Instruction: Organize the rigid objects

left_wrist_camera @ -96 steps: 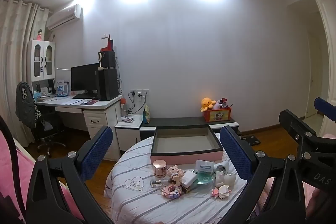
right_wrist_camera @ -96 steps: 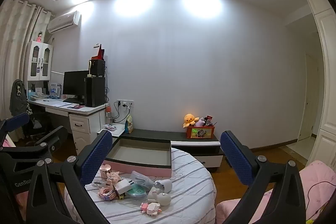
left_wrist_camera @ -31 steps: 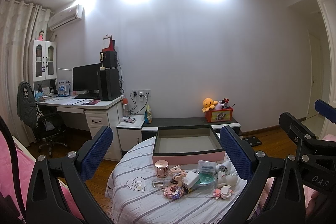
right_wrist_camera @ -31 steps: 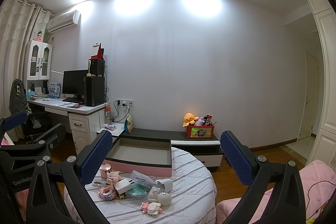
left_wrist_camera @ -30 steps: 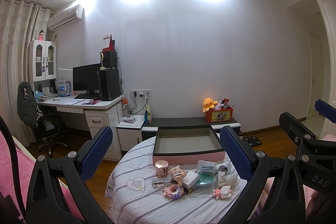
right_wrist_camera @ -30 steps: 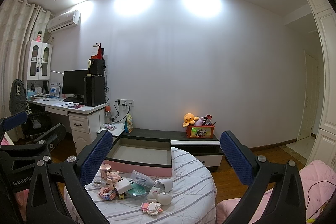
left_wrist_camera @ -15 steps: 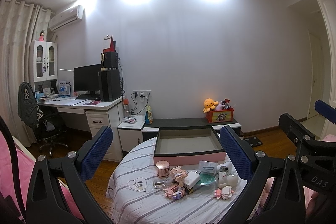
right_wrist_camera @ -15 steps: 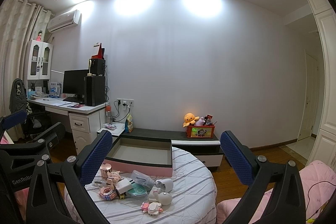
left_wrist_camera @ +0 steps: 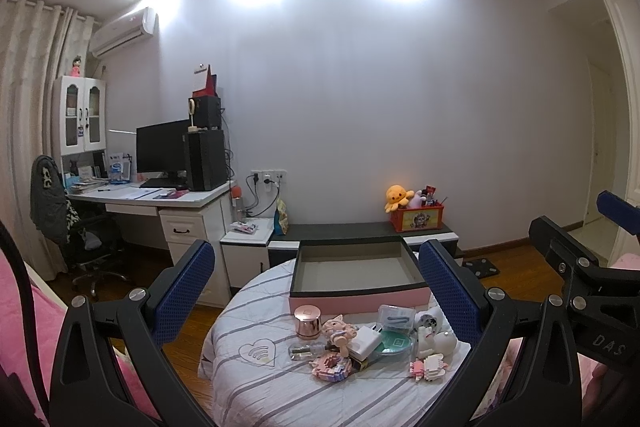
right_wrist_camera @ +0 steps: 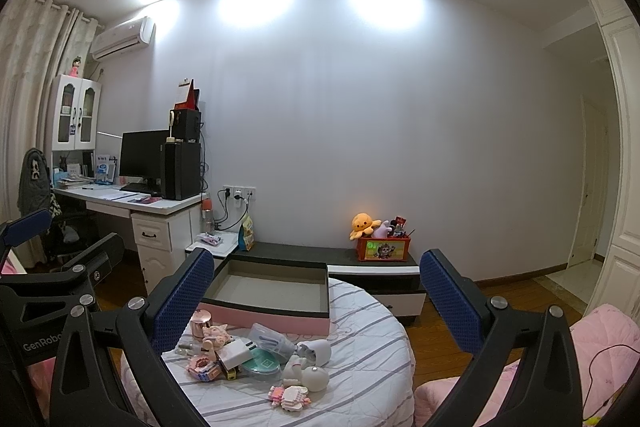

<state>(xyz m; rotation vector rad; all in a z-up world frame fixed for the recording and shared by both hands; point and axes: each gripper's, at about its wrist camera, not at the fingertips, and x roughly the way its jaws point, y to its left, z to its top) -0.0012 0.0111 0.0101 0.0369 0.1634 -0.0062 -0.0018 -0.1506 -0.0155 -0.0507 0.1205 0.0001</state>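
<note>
A pink box with a dark rim point(left_wrist_camera: 356, 297) point(right_wrist_camera: 267, 315) stands empty and open-topped on a round striped table point(left_wrist_camera: 256, 387) point(right_wrist_camera: 376, 347). In front of it lies a cluster of small items: a rose-gold cap point(left_wrist_camera: 307, 322), a white charger point(left_wrist_camera: 365, 338), a teal round tin point(left_wrist_camera: 396, 341), a pink block ring point(left_wrist_camera: 331, 367), white figurines point(right_wrist_camera: 306, 375), a clear case point(right_wrist_camera: 269, 341). My left gripper point(left_wrist_camera: 316, 291) and right gripper point(right_wrist_camera: 316, 301) are both open and empty, held back from the table.
A white desk point(left_wrist_camera: 160, 203) with monitor and tower stands at left, an office chair point(left_wrist_camera: 68, 227) beside it. A low dark bench point(right_wrist_camera: 320, 253) with an orange toy box point(right_wrist_camera: 383, 247) runs along the wall. Pink bedding point(right_wrist_camera: 592, 347) lies at the lower right.
Both views have drifted slightly; the table and box sit a touch lower and to the right in the left view. Both grippers remain open.
</note>
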